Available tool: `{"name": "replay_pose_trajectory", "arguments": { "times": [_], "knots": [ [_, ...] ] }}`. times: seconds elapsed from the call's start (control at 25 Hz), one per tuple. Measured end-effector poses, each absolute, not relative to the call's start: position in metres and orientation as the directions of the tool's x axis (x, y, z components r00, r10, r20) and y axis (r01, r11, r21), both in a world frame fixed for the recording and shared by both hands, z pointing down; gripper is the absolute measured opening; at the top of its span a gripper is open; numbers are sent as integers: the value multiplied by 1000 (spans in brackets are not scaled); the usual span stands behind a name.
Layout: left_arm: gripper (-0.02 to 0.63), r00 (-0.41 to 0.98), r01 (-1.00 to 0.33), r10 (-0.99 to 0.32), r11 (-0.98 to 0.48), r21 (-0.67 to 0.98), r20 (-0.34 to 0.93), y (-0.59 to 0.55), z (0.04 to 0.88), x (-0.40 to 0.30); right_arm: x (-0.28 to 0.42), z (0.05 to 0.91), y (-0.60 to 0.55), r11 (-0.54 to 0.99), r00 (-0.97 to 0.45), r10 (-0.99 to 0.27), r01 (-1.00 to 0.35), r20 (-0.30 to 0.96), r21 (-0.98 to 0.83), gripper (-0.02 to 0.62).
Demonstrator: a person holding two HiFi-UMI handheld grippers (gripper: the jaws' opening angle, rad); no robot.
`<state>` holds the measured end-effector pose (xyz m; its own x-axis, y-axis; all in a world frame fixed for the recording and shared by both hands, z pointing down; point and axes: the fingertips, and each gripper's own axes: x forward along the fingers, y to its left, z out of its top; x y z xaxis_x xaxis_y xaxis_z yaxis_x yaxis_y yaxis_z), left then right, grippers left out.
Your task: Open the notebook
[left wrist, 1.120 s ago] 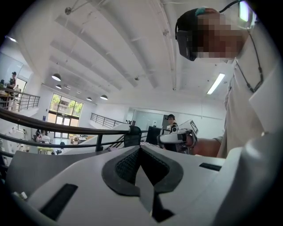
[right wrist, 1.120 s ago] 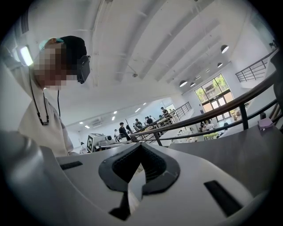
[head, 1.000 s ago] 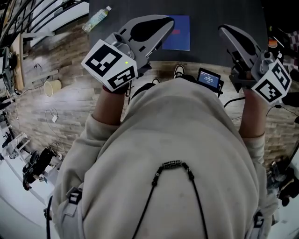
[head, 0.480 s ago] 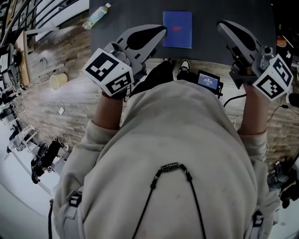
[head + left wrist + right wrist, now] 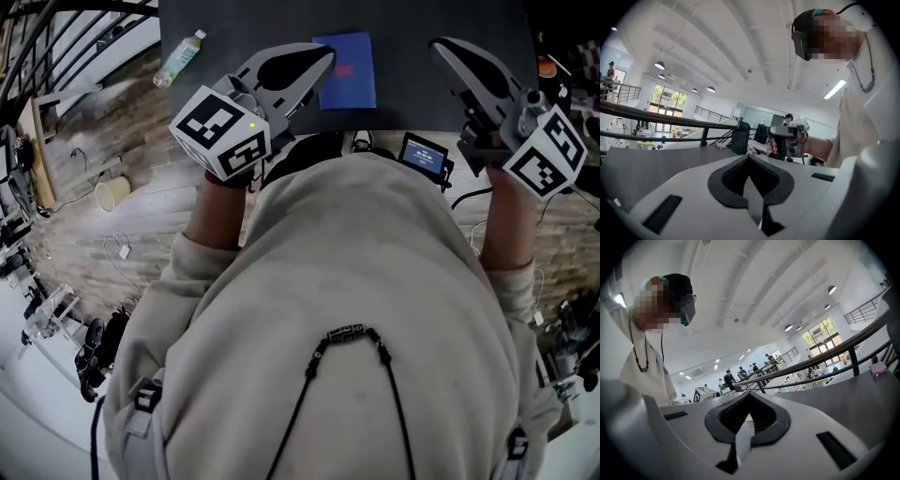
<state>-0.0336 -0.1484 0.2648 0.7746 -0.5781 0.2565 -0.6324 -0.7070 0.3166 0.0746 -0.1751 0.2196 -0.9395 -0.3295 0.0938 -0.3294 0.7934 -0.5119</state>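
Closed blue notebook (image 5: 348, 73) flat on dark table (image 5: 412, 23), L gripper (image 5: 317, 56) just beside its left edge, R gripper (image 5: 444, 49) apart at right, both grippers' jaws pressed together, nothing pinched.

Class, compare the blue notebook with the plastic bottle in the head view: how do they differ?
The blue rectangular notebook is flat and opaque; the clear plastic bottle is round, with a white cap. The notebook lies square on the dark table; the bottle lies slanted near its left edge. Both are closed and lying down.
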Motion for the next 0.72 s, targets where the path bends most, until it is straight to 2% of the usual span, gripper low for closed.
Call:
{"name": "replay_pose_trajectory", "arguments": {
  "times": [0.12, 0.24, 0.72],
  "knots": [
    [5, 776, -630, -563, -707, 321, 285, -153, 274, -28, 80, 220, -178, 782, -934, -343, -342, 98, -521, 15],
    [5, 782, -621, -565, -682, 386, 262, -163, 272, -27, 82, 227, -187, 768, -932, -341, -352, 122, -536, 15],
    [5, 776, -631, -531, -658, 411, 340, -193, 335, -66, 38, 293, -228, 718, -922, -321, -386, 216, -580, 15]
  ]
}}
